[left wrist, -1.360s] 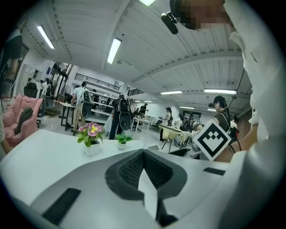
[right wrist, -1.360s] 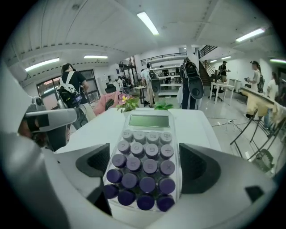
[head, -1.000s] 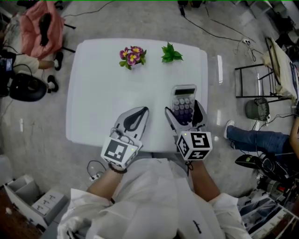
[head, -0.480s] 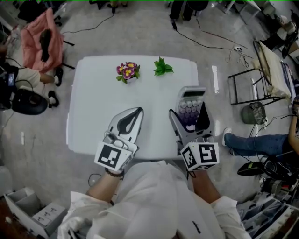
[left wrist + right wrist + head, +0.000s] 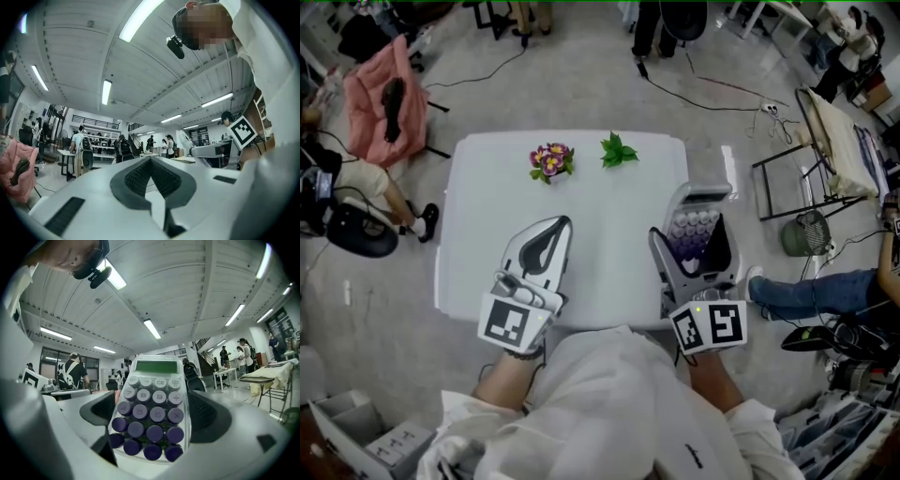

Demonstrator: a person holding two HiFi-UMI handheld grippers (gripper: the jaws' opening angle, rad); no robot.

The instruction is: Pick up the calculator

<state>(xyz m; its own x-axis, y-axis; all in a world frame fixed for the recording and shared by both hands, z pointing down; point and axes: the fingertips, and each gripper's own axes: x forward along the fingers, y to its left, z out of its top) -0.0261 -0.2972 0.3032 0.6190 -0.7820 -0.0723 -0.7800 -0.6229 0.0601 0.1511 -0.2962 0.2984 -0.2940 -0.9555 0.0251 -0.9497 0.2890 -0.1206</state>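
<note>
Your right hand-held gripper (image 5: 152,414) pinches the calculator (image 5: 152,399) by its long sides, one dark ribbed pad on each edge. The calculator has a pale, translucent casing, a green display at its far end and round keys, grey in the upper rows and purple in the lower ones. Its key face is turned up. The display end juts past the jaw tips. In the head view it hangs over the right edge of the white counter (image 5: 487,216), clear of the surface. Your right forearm (image 5: 712,384) runs straight behind the marker cube (image 5: 711,325), and the tool points level and away from you. Your left hand-held gripper (image 5: 546,236) is pressed together on nothing, level over the counter's near part. At the far edge lie a flower cluster (image 5: 550,159) and a green leaf sprig (image 5: 618,150).
</note>
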